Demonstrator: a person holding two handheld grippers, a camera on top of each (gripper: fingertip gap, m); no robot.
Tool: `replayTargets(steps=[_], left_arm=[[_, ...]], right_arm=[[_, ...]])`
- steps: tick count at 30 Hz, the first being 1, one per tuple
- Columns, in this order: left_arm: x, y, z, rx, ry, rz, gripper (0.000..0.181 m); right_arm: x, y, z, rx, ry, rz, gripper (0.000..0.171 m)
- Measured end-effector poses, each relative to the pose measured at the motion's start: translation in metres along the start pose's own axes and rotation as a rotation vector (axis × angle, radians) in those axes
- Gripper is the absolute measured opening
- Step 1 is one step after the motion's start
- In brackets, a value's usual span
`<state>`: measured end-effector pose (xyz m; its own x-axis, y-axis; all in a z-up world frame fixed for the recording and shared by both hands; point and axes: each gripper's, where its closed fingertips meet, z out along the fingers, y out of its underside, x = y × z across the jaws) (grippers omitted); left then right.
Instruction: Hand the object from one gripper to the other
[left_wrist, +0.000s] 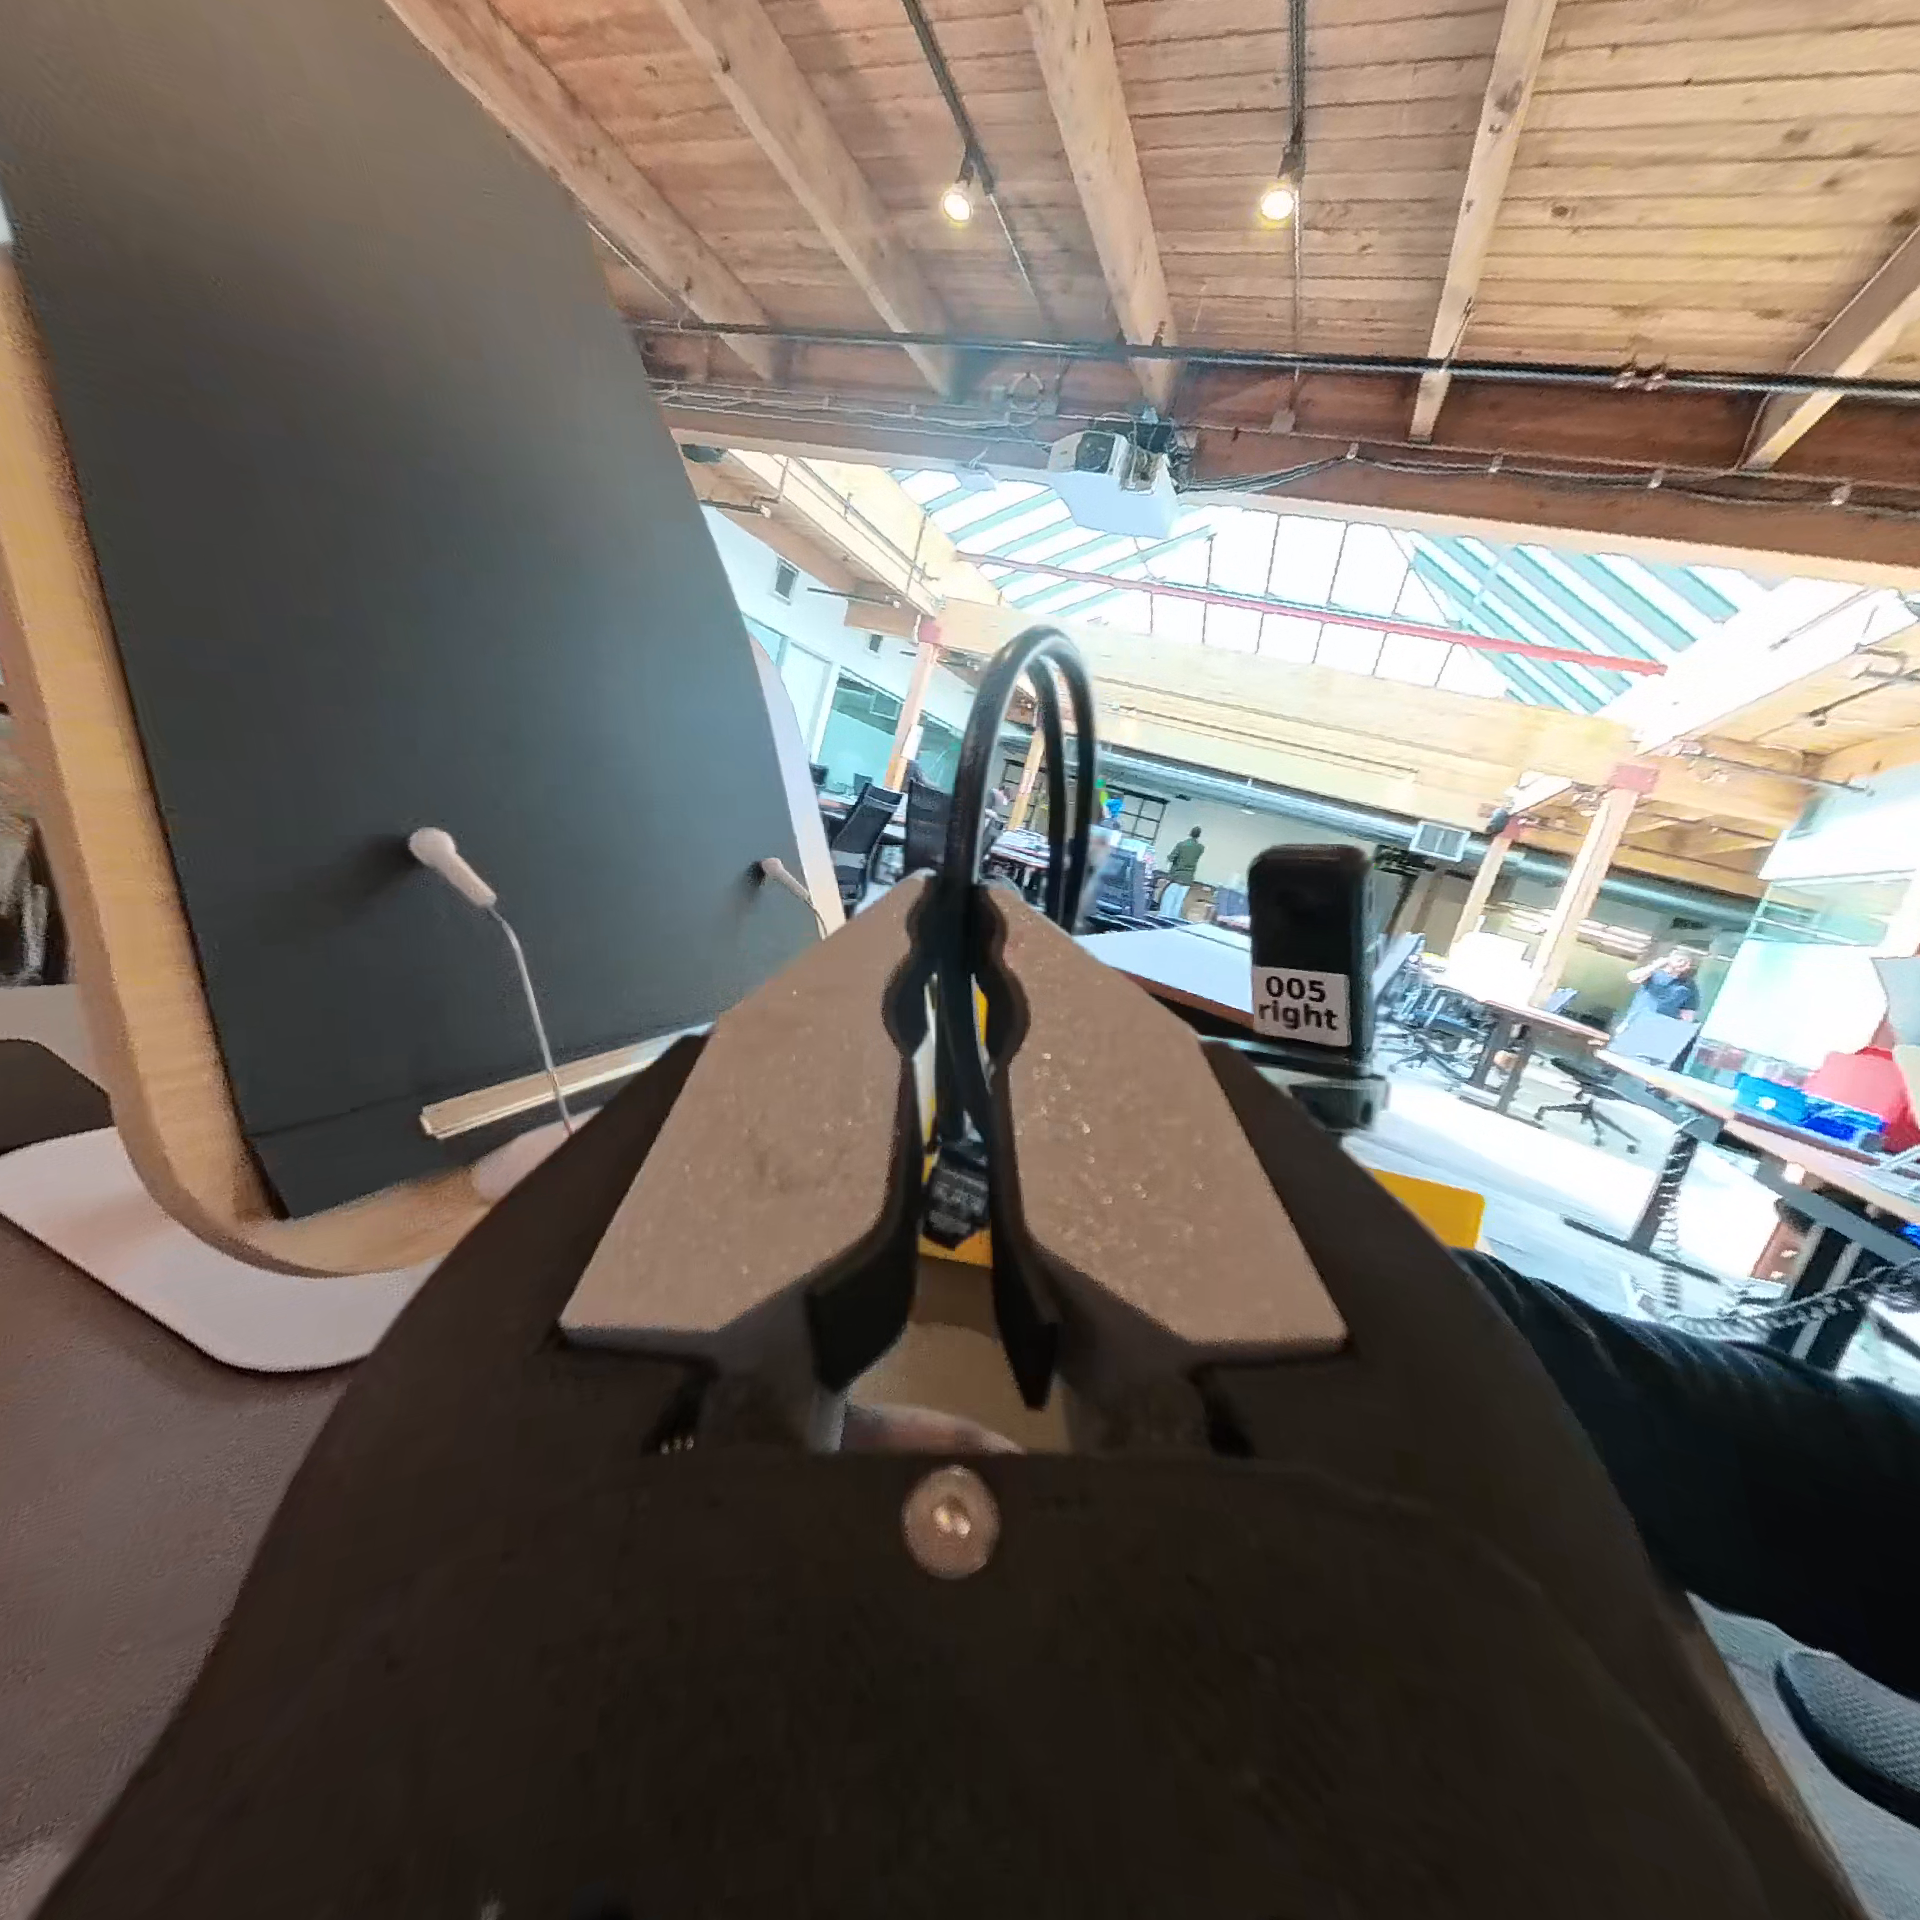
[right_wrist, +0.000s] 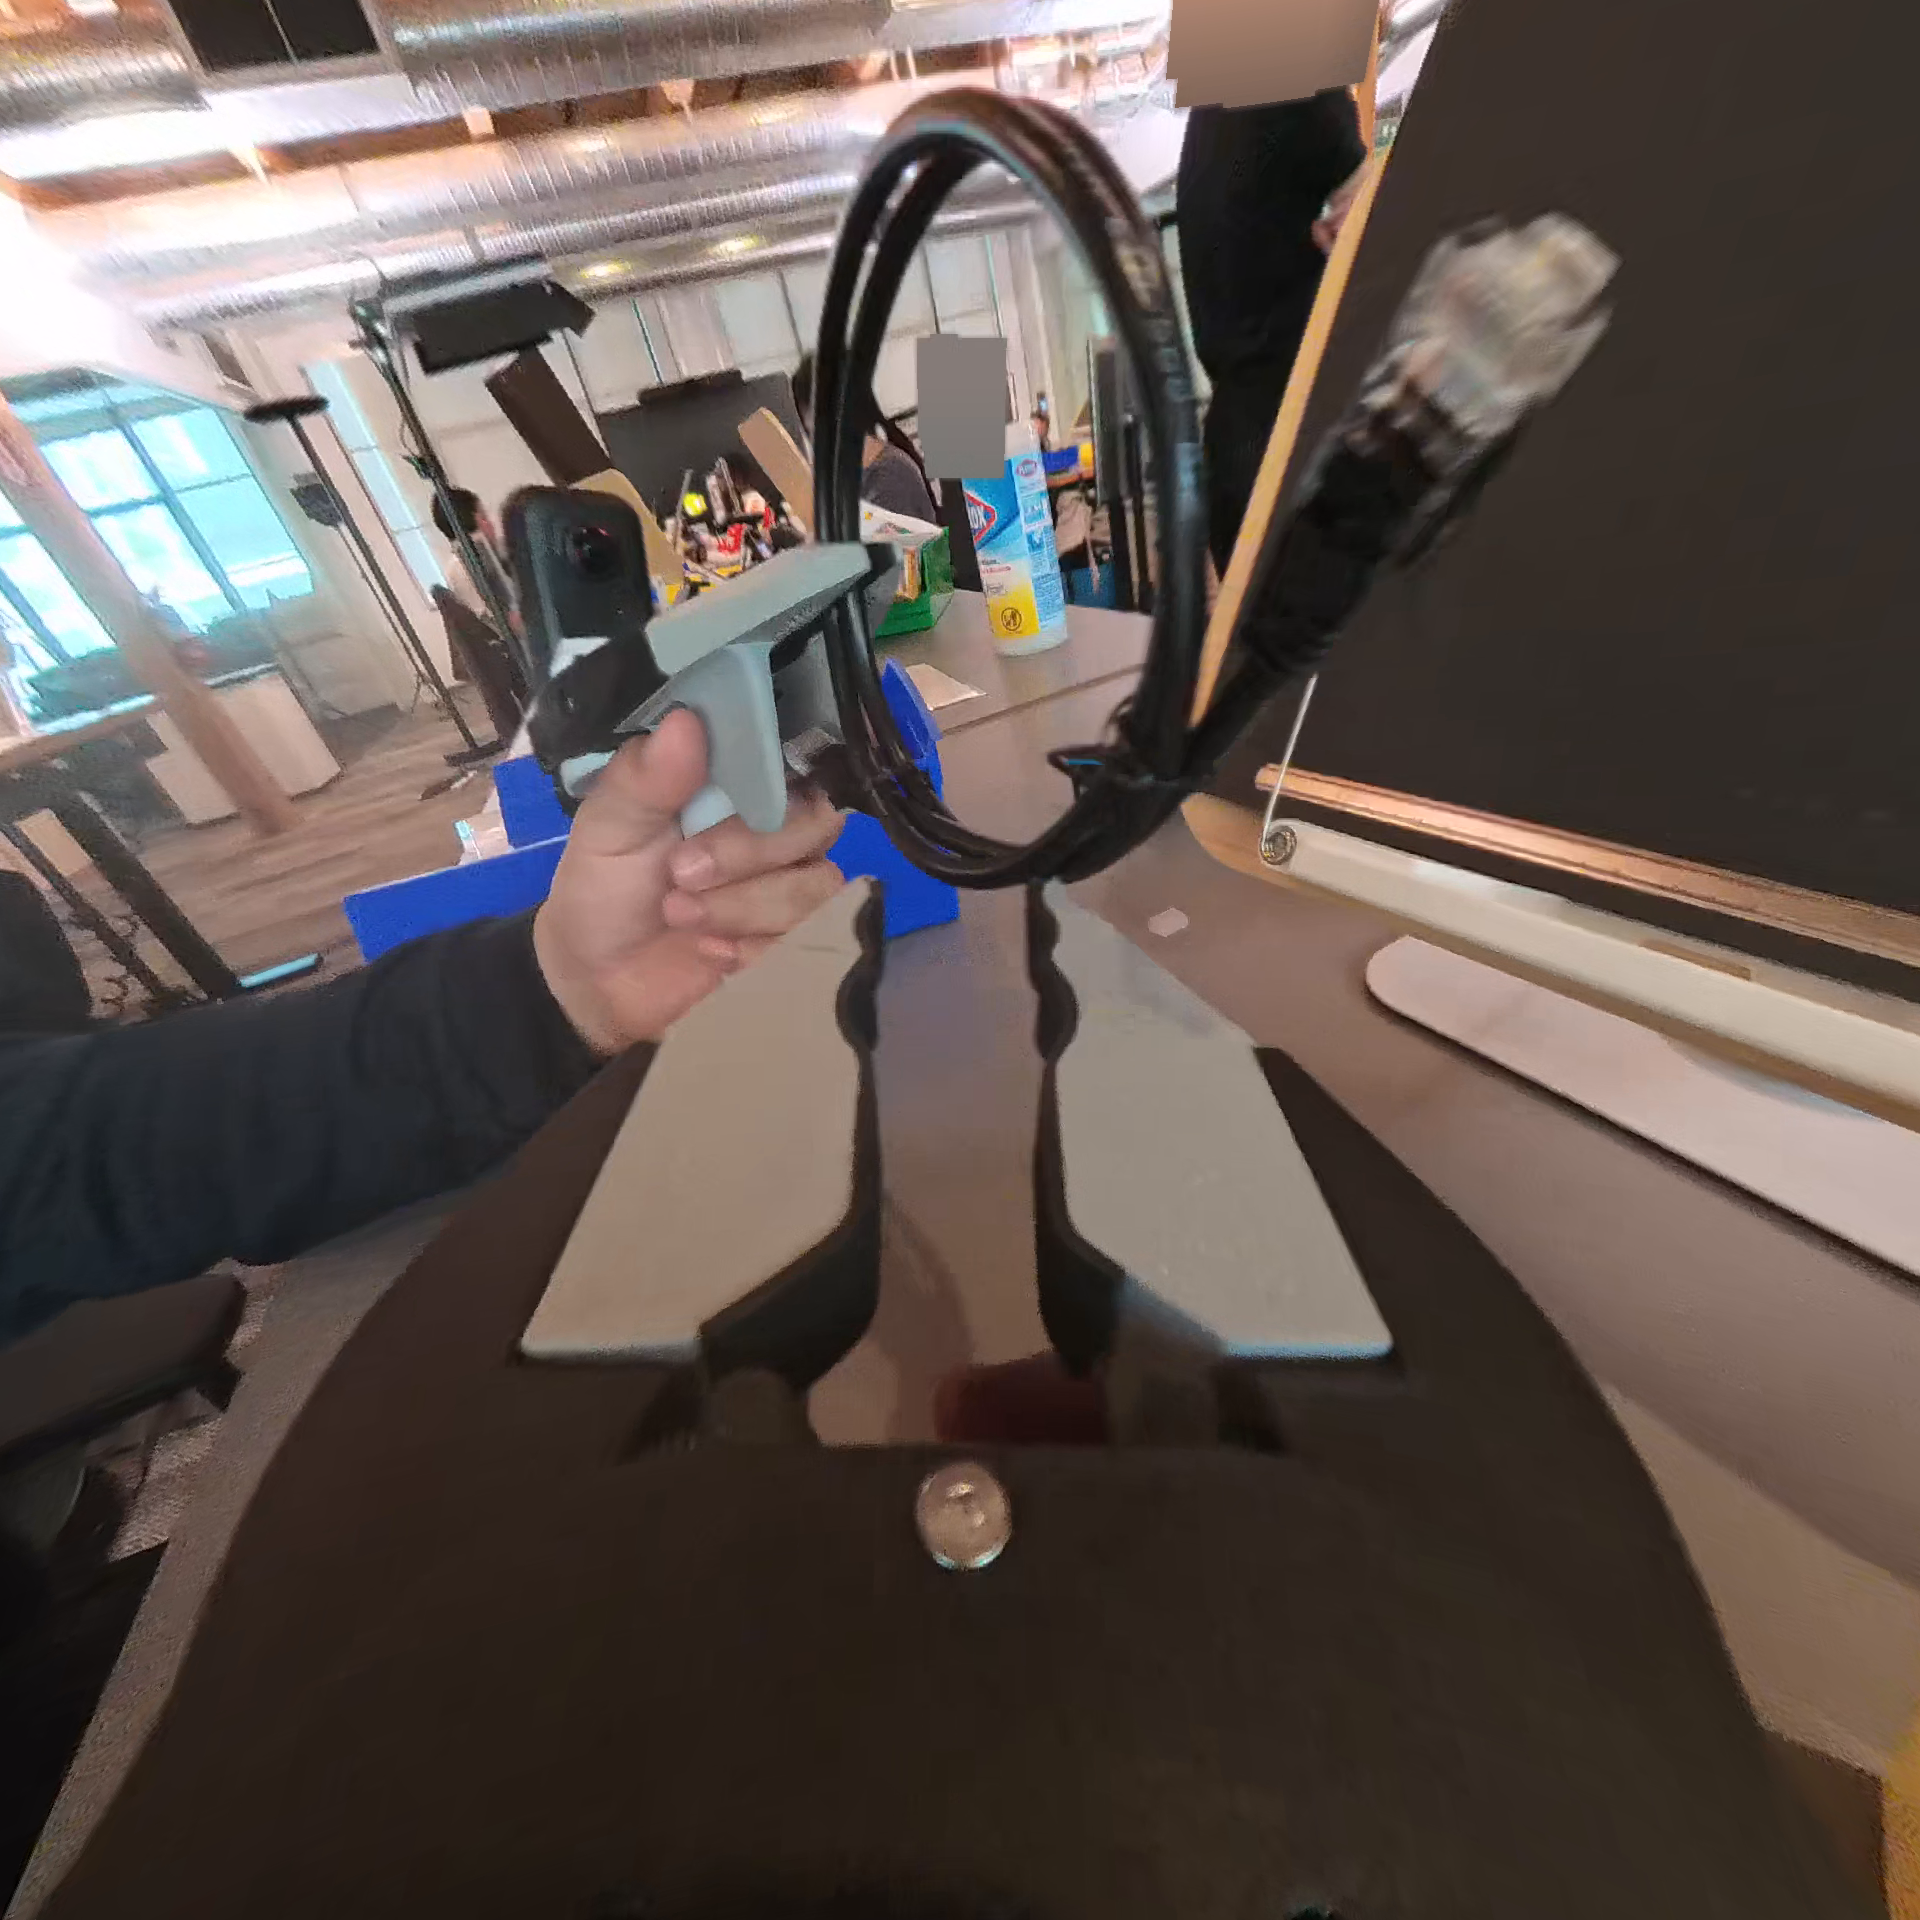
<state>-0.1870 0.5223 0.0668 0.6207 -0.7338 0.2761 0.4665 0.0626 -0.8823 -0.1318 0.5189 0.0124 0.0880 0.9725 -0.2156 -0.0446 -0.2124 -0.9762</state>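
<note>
Black coiled cable (left_wrist: 1023, 748) pinched in left gripper (left_wrist: 954, 894) (right gripper (right_wrist: 954, 894) apart, empty)

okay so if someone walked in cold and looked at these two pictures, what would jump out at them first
The coiled black cable, looping up in mid-air, held by the left tool, which is shut on its strands. Just below the coil, the right tool is open under it, not touching. A clear plug sticks out at upper right, in front of a dark board.
</note>
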Motion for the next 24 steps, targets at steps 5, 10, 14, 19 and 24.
replayTargets(steps=[5, 10, 14, 19, 24], left_arm=[[0.009, 0.01, 0.004, -0.029, 0.049, 0.0, 0.002], [0.019, 0.018, 0.01, -0.054, 0.053, 0.047, 0.002], [-0.002, 0.032, 0.01, -0.16, -0.056, 0.042, 0.005], [-0.004, 0.057, 0.012, -0.318, -0.073, 0.059, 0.051], [0.038, 0.062, 0.016, -0.332, 0.226, -0.404, 0.058]], right_arm=[[0.021, 0.003, 0.0, -0.003, 0.092, 0.059, 0.056], [0.021, -0.001, -0.005, 0.012, 0.061, 0.072, 0.013], [0.031, -0.012, -0.014, 0.013, 0.204, -0.12, 0.008], [0.067, -0.016, -0.035, -0.188, 0.667, -0.711, 0.007], [0.057, -0.023, -0.032, -0.246, 0.816, -1.102, 0.007]])
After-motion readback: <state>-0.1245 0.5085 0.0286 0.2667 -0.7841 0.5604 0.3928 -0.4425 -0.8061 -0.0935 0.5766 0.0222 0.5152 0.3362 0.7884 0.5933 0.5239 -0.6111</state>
